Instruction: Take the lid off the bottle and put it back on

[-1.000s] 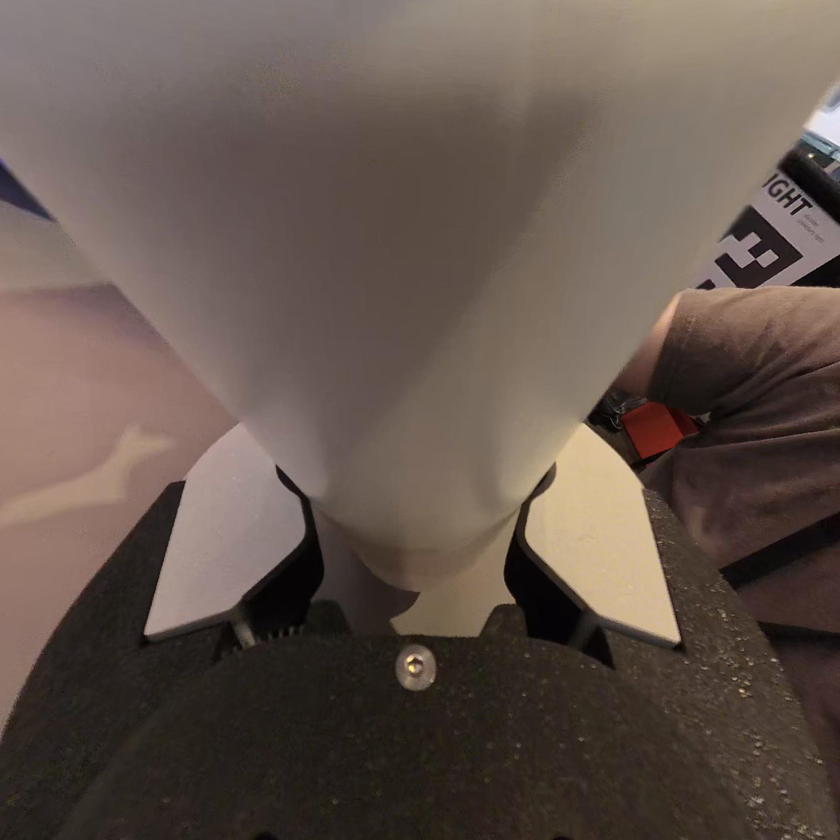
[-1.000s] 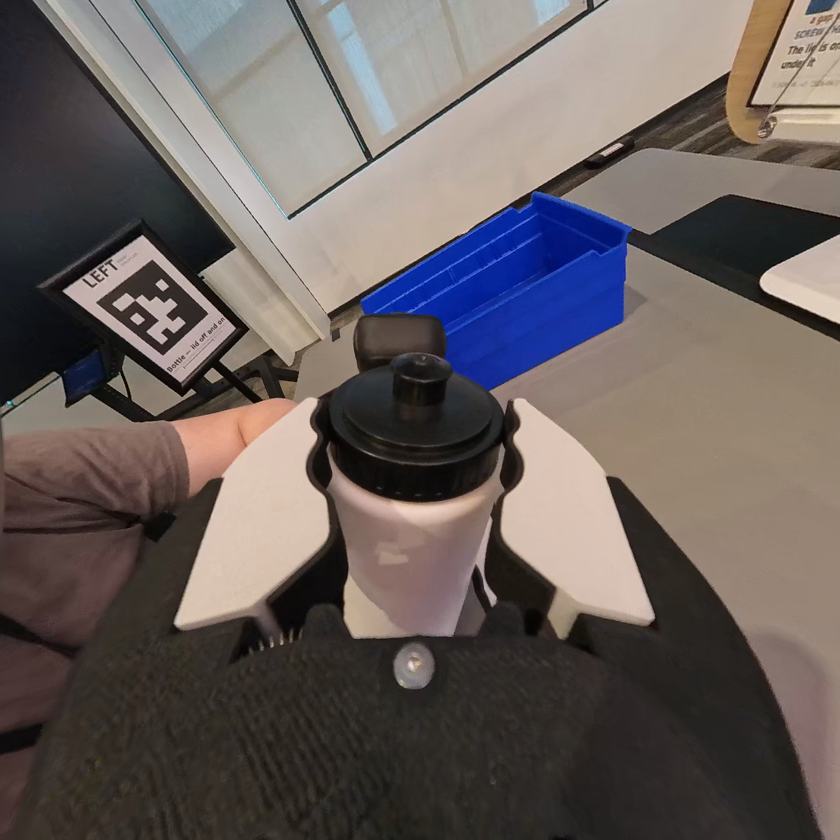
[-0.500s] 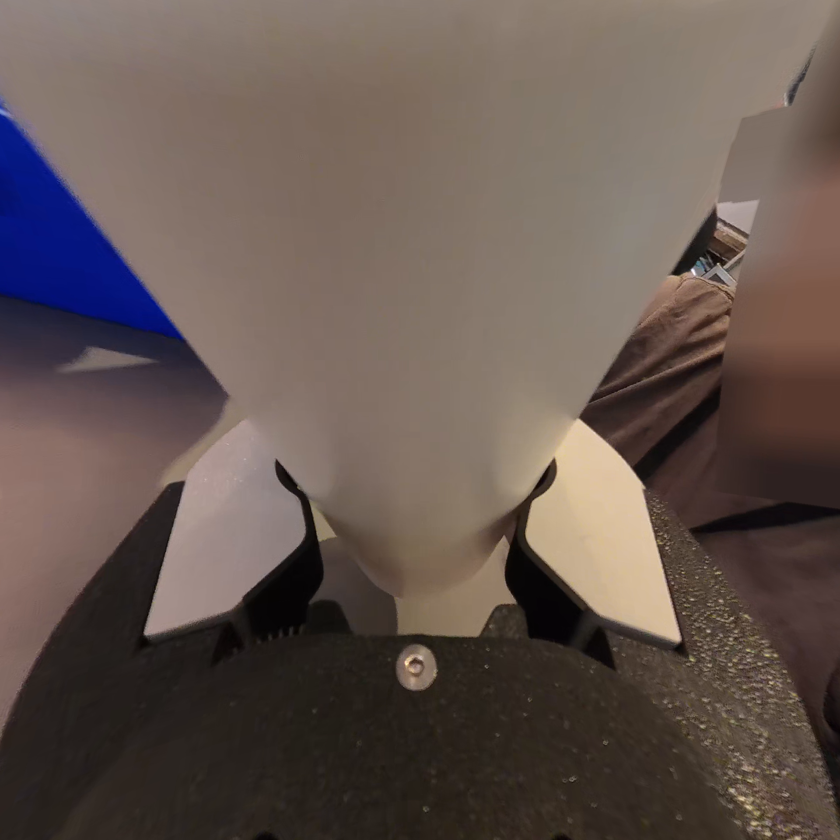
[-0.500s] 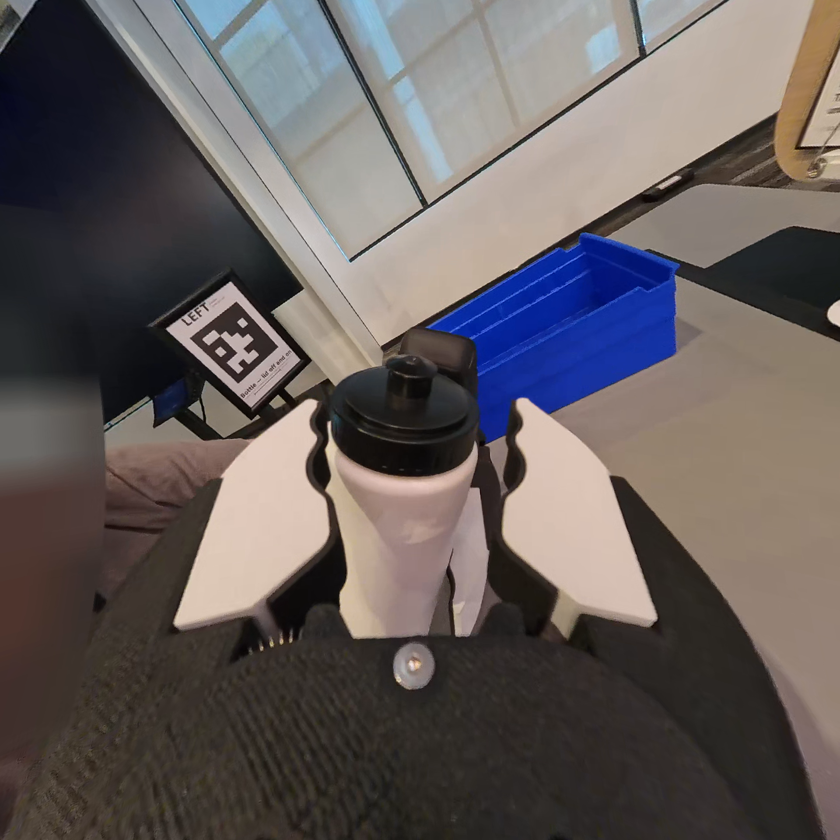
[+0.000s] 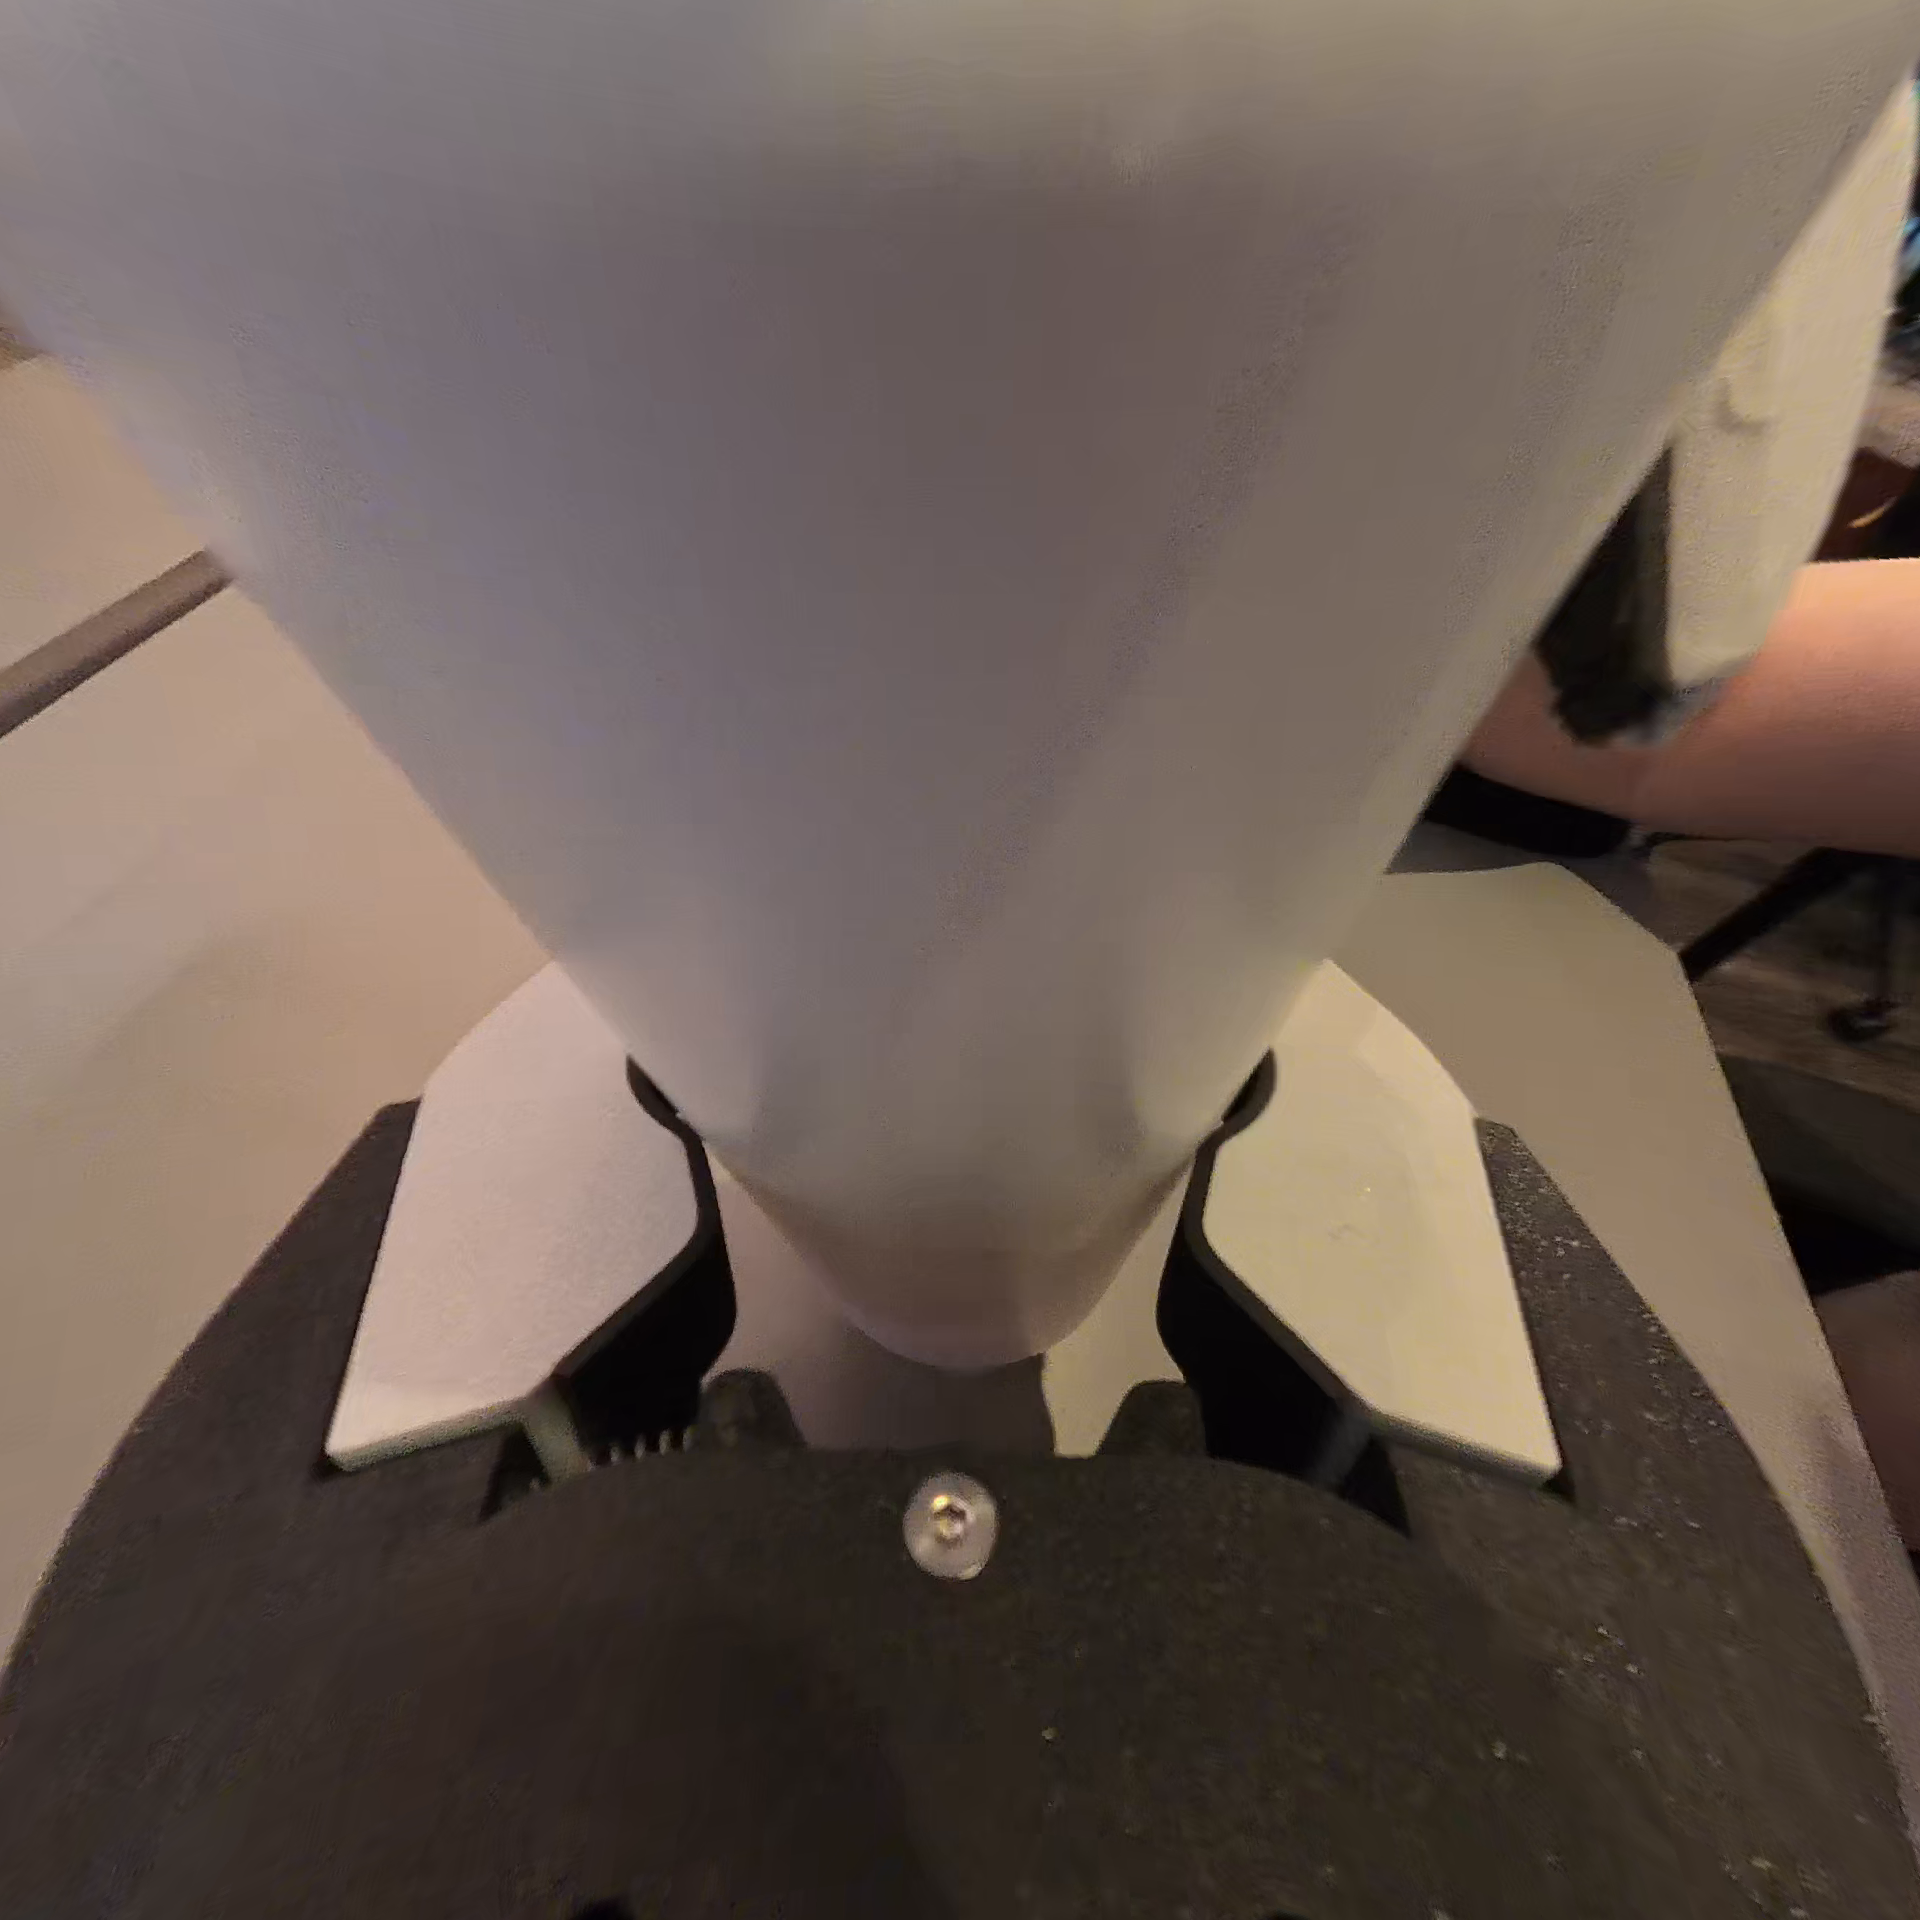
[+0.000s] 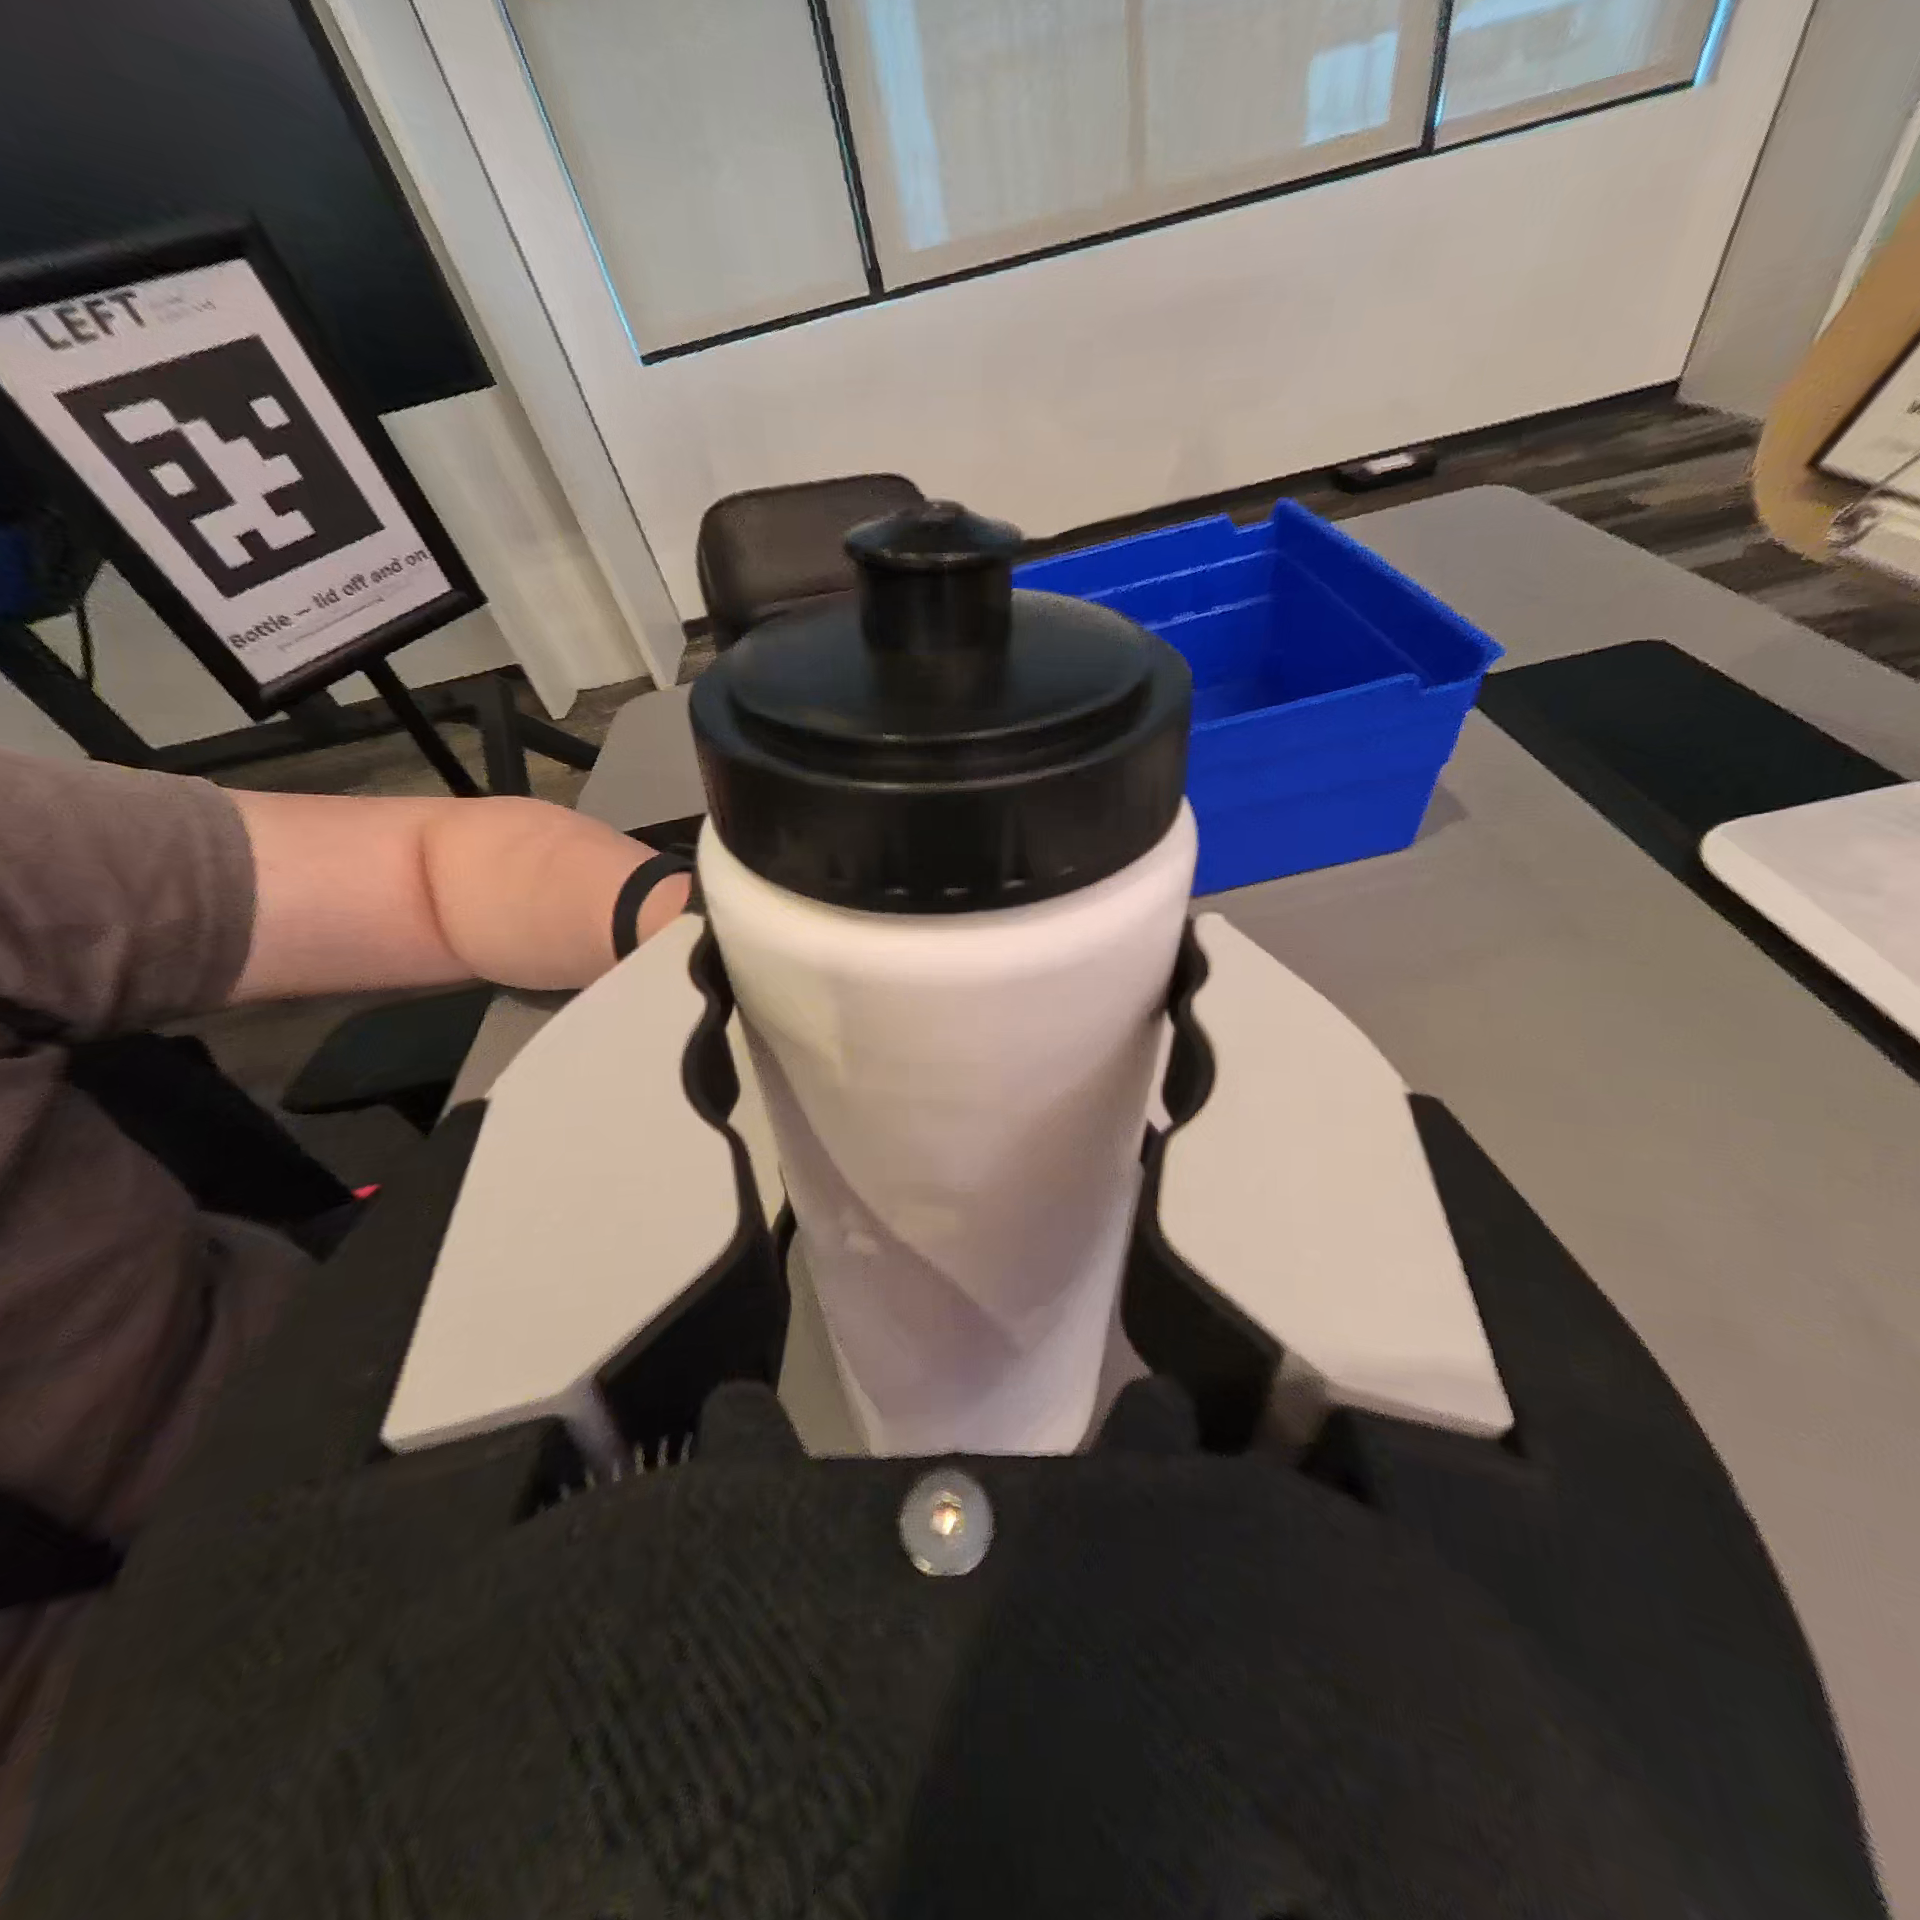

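The bottle point(image 6: 951, 1091) is set between the right gripper point(image 6: 945, 1049) fingers, lid point(image 6: 935, 748) on top. A bin point(image 6: 1309, 707) is placed behind, to the right.

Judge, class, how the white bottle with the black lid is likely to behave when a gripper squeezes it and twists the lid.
The bottle looks like smooth plastic, so it may slip or turn within the left gripper. Its wall shows a crease between the right gripper fingers, suggesting it gives under pressure. The lid has a ribbed rim, which should aid grip.
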{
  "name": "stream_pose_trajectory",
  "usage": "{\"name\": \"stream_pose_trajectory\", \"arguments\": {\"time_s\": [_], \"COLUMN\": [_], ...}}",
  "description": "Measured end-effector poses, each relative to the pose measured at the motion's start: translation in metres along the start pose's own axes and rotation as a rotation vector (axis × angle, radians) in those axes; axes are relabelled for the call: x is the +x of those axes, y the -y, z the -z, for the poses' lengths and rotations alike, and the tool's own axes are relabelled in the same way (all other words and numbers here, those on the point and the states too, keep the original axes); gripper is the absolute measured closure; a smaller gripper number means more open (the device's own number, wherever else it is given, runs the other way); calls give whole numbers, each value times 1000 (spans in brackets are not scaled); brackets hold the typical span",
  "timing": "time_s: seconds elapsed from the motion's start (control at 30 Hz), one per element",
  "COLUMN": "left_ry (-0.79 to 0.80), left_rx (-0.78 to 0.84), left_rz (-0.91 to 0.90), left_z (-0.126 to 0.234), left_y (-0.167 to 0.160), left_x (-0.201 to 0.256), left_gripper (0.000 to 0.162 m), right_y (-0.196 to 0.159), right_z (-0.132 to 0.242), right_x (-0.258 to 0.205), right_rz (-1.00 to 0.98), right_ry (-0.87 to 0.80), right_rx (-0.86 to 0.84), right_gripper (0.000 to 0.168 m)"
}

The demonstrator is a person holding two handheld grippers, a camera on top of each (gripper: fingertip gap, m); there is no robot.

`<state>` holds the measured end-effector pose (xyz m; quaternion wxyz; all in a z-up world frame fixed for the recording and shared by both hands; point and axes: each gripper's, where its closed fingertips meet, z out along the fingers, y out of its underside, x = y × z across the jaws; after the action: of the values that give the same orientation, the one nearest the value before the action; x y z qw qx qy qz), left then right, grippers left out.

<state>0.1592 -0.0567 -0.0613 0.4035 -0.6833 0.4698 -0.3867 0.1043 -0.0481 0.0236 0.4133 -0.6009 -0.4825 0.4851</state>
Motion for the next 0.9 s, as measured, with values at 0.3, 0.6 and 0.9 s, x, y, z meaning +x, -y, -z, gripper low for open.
{"name": "stream_pose_trajectory", "arguments": {"time_s": [0.3,0.6,0.9], "left_ry": [-7,-55,171], "left_rx": [103,82,302], "left_rz": [68,140,66], "left_z": [7,2,50], "left_y": [12,4,42], "left_x": [-6,-5,-34], "left_gripper": [59,61,58], "right_y": [4,2,5], "right_z": [9,7,13], "right_x": [10,20,47], "right_rz": [-94,-166,3], "right_ry": [4,-41,-306], "right_rx": [36,56,113], "right_gripper": [87,88,88]}}
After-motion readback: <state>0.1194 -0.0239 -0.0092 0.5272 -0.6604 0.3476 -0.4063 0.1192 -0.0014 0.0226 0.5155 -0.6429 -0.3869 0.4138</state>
